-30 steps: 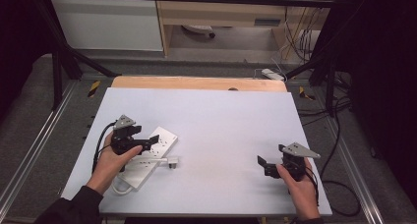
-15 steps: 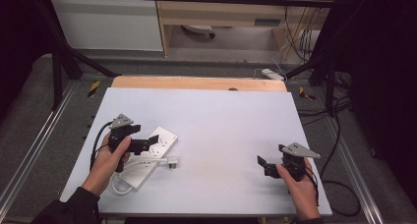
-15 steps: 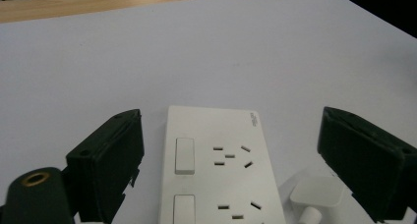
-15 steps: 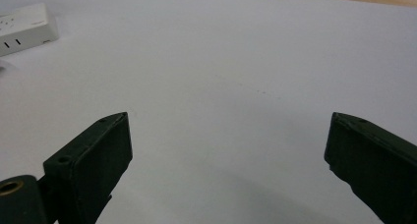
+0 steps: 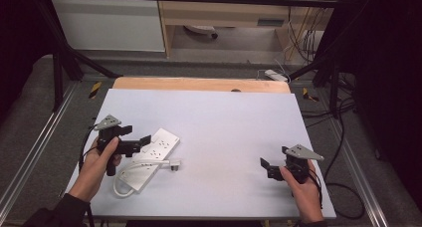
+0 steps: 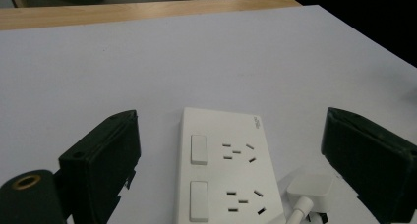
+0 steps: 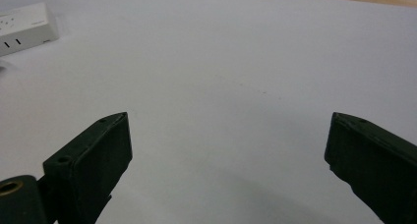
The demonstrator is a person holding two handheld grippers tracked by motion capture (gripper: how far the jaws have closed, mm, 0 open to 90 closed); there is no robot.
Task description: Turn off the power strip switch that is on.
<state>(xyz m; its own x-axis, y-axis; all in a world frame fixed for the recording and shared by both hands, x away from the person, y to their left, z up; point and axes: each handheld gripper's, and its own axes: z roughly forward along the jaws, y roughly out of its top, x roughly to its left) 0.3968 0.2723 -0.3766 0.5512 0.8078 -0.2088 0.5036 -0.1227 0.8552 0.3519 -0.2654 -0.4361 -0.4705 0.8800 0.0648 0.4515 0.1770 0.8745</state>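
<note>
- Two grippers, both w/ jaws spread, nothing held.
- Left gripper (image 5: 144,140) just above white power strip (image 5: 149,157), desk (image 5: 229,117) 8 o'clock.
- Right gripper (image 5: 264,166) at 4 o'clock, well apart.

You are holding two grippers: the left gripper (image 5: 137,143) near the tabletop's left edge and the right gripper (image 5: 266,167) near its right edge, each showing two spread jaws. One white power strip (image 5: 151,153) is lying by the left edge, showing two switches (image 6: 199,149) and two socket groups in the left gripper view. One plug (image 5: 173,164) on one white cord (image 5: 119,186) is resting beside it.
</note>
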